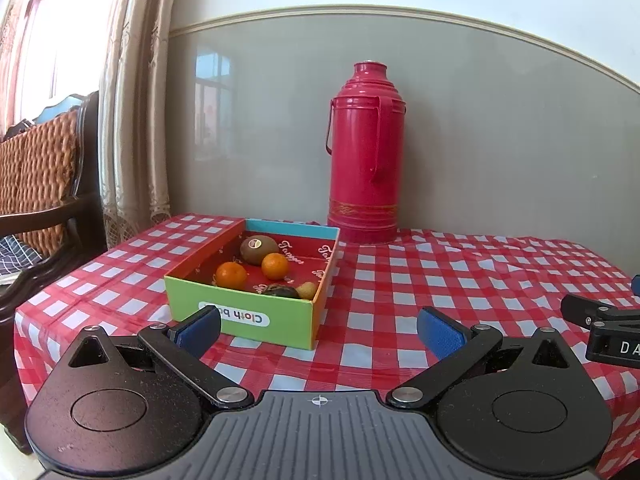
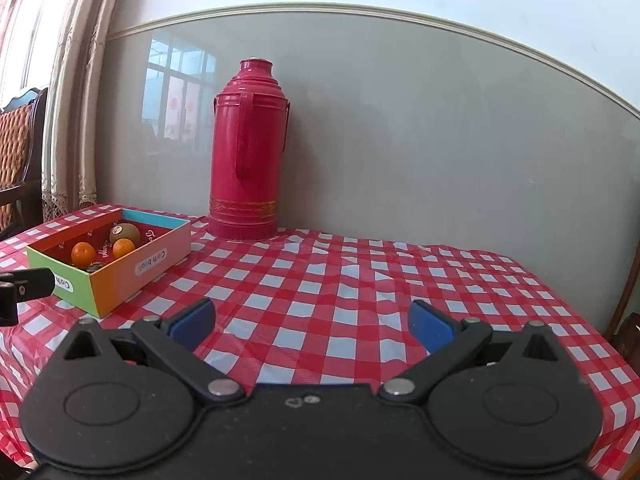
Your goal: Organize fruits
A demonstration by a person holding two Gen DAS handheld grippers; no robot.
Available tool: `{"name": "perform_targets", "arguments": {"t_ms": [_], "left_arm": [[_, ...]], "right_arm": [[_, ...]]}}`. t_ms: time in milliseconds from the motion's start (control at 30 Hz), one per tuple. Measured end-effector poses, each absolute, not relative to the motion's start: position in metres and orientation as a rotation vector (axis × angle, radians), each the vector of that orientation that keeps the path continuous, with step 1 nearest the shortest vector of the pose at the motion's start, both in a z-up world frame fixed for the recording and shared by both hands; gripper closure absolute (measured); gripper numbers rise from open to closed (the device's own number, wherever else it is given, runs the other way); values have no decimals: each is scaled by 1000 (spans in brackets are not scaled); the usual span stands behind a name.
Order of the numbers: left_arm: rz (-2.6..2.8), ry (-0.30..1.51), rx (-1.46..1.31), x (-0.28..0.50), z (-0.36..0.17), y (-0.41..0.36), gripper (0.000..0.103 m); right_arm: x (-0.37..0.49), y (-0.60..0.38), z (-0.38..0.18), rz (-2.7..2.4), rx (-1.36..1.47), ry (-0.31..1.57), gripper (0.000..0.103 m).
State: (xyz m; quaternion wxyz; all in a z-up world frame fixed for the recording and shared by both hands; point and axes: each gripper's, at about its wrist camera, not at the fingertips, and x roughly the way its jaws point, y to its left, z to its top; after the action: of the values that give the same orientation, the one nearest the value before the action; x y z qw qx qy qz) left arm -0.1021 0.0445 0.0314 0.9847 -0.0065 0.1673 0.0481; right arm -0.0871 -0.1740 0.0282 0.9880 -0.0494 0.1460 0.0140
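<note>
A colourful cardboard box [image 1: 248,322] [image 2: 120,276] stands on the red-and-white checked tablecloth. Inside it lie a kiwi [image 1: 259,249] [image 2: 124,233], two oranges [image 1: 231,275] [image 1: 275,266] [image 2: 83,253] [image 2: 123,248], a dark wrinkled fruit [image 1: 280,291] and a small yellowish fruit [image 1: 307,289]. My left gripper [image 1: 319,330] is open just in front of the box, nothing between its blue pads. My right gripper [image 2: 311,324] is open over bare cloth, to the right of the box. Each gripper's edge shows in the other's view, the right gripper [image 1: 600,324] and the left gripper [image 2: 20,284].
A tall red thermos [image 1: 366,152] [image 2: 248,152] stands at the back against the grey wall, behind the box. A wooden chair with a woven cushion [image 1: 38,184] and a curtain [image 1: 136,100] are left of the table. The table's edge runs along the left [image 1: 18,316].
</note>
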Motion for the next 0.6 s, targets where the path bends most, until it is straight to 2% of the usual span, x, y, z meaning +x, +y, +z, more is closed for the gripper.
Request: {"name": "perform_targets", "arguments": {"t_ms": [600], "left_arm": [[94,339,-11,-102,32,44,0]], "right_arm": [[-86,-173,28,30,-102,300,6]]}}
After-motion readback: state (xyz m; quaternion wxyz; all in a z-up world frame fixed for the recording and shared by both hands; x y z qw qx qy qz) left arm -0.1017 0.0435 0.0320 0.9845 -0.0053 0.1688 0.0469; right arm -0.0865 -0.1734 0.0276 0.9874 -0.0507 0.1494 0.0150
